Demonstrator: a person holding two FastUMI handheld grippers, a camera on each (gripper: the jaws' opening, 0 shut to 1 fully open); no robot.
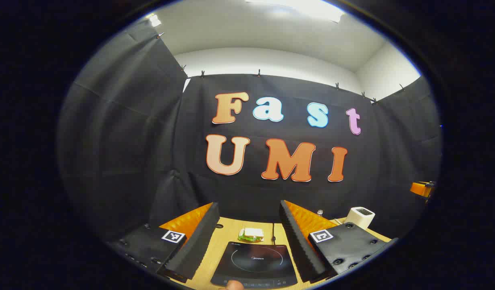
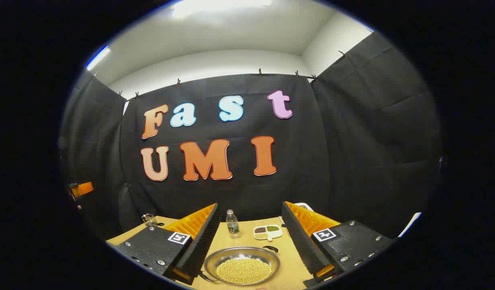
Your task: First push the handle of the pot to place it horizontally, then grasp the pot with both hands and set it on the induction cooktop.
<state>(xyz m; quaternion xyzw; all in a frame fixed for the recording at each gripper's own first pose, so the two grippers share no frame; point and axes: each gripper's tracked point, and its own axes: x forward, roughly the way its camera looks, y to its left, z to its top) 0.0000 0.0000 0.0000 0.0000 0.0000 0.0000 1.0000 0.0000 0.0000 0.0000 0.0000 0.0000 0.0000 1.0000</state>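
Between my right tool's point(image 2: 247, 237) spread fingers sat the round steel pot filled with yellow beans point(image 2: 242, 265), on the wooden worktop point(image 2: 283, 266), untouched. Its dark handle point(image 2: 270, 248) stuck out rear-right, axis angled, not yet horizontal. My left tool point(image 1: 247, 237), also spread and empty, faced the flat black induction cooktop point(image 1: 255, 264). Right tool was nearer the handle, so I judged the push fell to it.
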